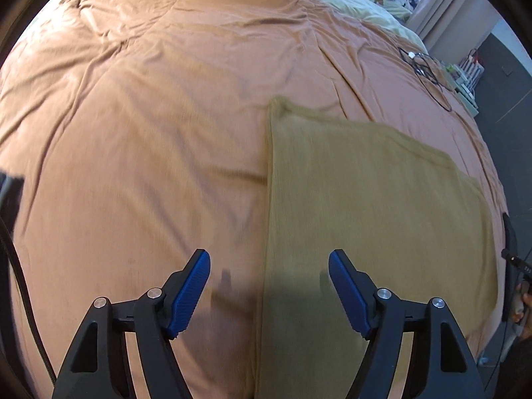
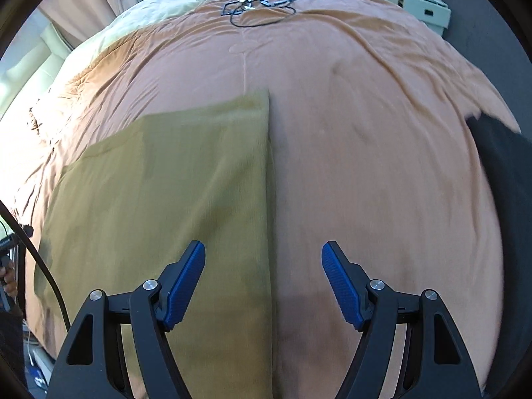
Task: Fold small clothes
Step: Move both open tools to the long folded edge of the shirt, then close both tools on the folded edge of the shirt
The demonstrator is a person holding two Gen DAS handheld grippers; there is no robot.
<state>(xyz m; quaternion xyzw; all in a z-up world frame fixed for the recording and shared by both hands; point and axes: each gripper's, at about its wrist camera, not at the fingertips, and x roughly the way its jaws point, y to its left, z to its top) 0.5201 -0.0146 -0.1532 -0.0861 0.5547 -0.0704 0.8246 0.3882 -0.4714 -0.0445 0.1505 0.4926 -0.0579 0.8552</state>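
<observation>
One flat olive-green ribbed cloth (image 1: 365, 216) is seen spread on the orange quilted bedcover (image 1: 149, 116). The left gripper (image 1: 269, 266) is held above the cloth's left edge, its jaws standing wide with nothing between them; only the right-hand blue pad (image 1: 345, 292) lies over the cloth. The right gripper (image 2: 262, 259) is held above the cloth's right edge, jaws likewise wide and empty. The cloth is shown as a single smooth rectangle with straight edges. One tangle of black cable (image 2: 262, 3) lies well beyond it.
</observation>
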